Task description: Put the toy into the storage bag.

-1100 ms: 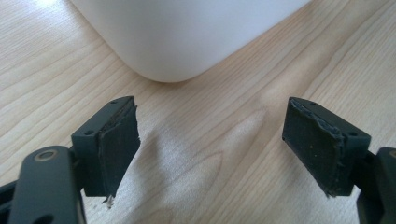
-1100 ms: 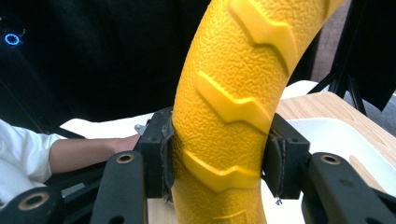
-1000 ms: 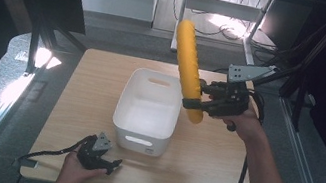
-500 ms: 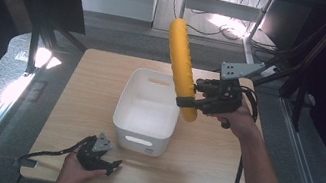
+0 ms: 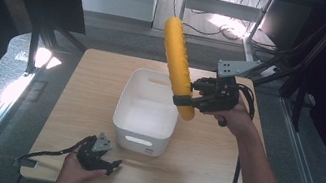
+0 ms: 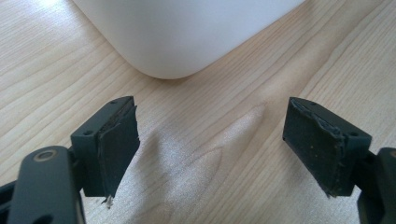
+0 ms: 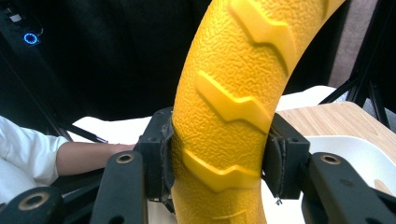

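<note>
Yellow roller (image 5: 178, 66) clamped upright in right hand-held gripper (image 5: 188, 101), above bin (image 5: 143, 134)

Roller (image 5: 178, 69) above bin's (image 5: 143, 128) right rim

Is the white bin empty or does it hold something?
Empty, as far as visible: the white bin shows a bare inside, and the yellow banana toy is above it.

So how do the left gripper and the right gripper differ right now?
The right gripper is shut on the yellow roller, lifted above the white bin's right edge; the left gripper is open with nothing between its jaws. The right one is held up in the air, the left rests low on the table near the bin's front corner. Both have black jaws.
</note>
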A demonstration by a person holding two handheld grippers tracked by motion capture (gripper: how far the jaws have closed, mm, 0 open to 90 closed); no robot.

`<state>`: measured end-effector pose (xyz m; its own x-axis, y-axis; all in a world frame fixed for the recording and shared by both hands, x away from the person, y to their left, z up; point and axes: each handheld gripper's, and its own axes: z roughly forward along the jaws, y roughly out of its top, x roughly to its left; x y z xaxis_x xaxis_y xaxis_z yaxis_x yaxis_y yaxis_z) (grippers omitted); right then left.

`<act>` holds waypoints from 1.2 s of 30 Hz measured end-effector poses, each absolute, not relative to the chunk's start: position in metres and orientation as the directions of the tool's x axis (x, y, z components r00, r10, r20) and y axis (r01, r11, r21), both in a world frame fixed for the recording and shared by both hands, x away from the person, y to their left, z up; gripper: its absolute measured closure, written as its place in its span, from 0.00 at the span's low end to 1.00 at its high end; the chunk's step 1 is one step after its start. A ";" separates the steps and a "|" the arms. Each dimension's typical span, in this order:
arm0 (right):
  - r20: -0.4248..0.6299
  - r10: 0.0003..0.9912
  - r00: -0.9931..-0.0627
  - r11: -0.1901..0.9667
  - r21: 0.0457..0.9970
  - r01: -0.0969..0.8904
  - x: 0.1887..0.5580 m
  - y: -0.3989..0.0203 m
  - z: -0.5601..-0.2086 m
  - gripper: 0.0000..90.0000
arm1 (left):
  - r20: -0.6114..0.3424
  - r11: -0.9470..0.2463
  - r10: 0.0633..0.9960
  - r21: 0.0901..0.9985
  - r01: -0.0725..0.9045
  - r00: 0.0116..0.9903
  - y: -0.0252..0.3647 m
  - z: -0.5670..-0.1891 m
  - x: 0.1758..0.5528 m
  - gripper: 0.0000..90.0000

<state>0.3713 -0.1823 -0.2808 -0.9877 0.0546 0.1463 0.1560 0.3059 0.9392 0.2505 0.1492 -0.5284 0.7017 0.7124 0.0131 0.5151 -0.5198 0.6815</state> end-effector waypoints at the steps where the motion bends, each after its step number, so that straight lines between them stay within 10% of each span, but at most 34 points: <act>1: 0.144 0.054 -0.988 0.306 0.939 0.153 0.371 -0.182 -0.280 0.57 | 0.013 -0.520 0.712 0.682 0.515 0.702 0.149 -0.528 0.250 0.21; 36: 0.121 -0.001 -0.993 0.295 0.948 0.115 0.368 -0.156 -0.270 0.57 | 0.016 -0.526 0.707 0.680 0.511 0.707 0.150 -0.527 0.251 0.21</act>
